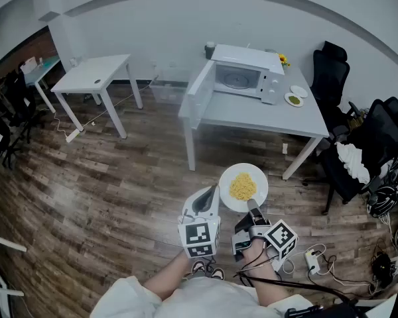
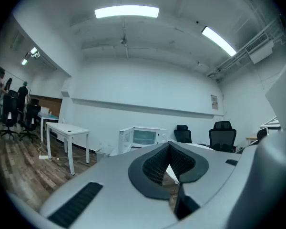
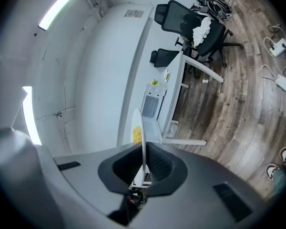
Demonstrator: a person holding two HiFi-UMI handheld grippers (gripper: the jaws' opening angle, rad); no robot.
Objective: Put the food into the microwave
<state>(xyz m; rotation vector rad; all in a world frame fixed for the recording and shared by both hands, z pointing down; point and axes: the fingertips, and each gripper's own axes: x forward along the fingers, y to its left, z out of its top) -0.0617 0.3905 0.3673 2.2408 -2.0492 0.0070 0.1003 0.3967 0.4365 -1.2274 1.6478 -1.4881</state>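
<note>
Pinching the rim of the noodle plate (image 1: 259, 177), the right gripper (image 1: 252, 207) holds it above the wood-plank floor (image 1: 106, 177). Ahead, well apart, stands the grey table (image 1: 252, 118) bearing the open-doored microwave (image 1: 242, 78). Just to its left, the left gripper (image 1: 210, 197) has its jaws pressed together, empty.

Closed claw (image 2: 171, 160), open microwave (image 2: 145, 137) ahead, white table (image 2: 69, 129)

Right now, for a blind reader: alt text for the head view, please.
The right tool grips a white plate of yellow noodles by its rim above a wood floor, the shut left tool beside it. Ahead, a white microwave stands door open on a grey table.
</note>
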